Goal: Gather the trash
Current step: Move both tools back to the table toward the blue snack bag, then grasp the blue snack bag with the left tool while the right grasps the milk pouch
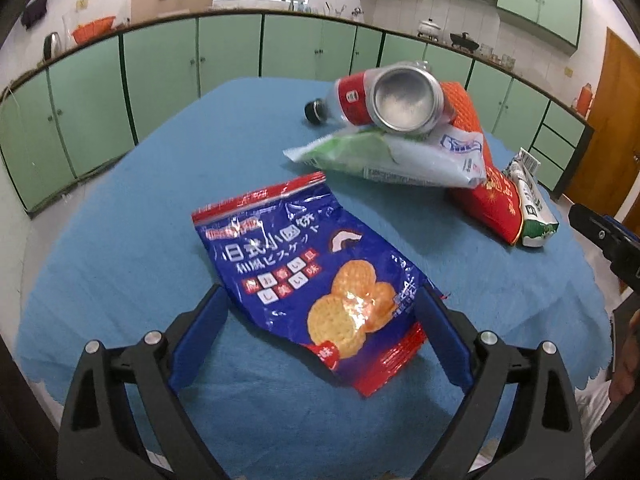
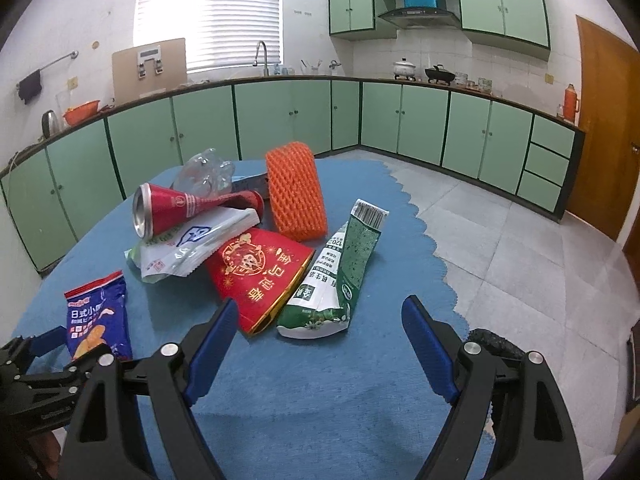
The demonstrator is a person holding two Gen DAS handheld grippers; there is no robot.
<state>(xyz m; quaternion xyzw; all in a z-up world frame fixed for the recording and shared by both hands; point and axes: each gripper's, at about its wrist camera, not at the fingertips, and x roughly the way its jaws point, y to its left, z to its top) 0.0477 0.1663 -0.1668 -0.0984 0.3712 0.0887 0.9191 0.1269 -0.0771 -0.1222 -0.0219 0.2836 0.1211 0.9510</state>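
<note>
Blue cloth (image 2: 280, 420), scalloped edge, bare floor (image 2: 500, 240) beyond at right. Heaped mid-table: orange foam net (image 2: 296, 196), red pouch (image 2: 260, 276), crushed can (image 1: 404, 100). Bottle cap (image 1: 314, 110) seen only from left. Glossy biscuit bag (image 1: 320, 280) between spread left gripper (image 1: 320, 300); right gripper (image 2: 316, 320) spread, empty.

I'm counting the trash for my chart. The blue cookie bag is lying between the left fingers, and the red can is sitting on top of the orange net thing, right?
Almost. The blue cookie bag does lie between the left fingers, but the red can rests on the white and green wrapper, beside the orange net. The right wrist view shows it.
</note>
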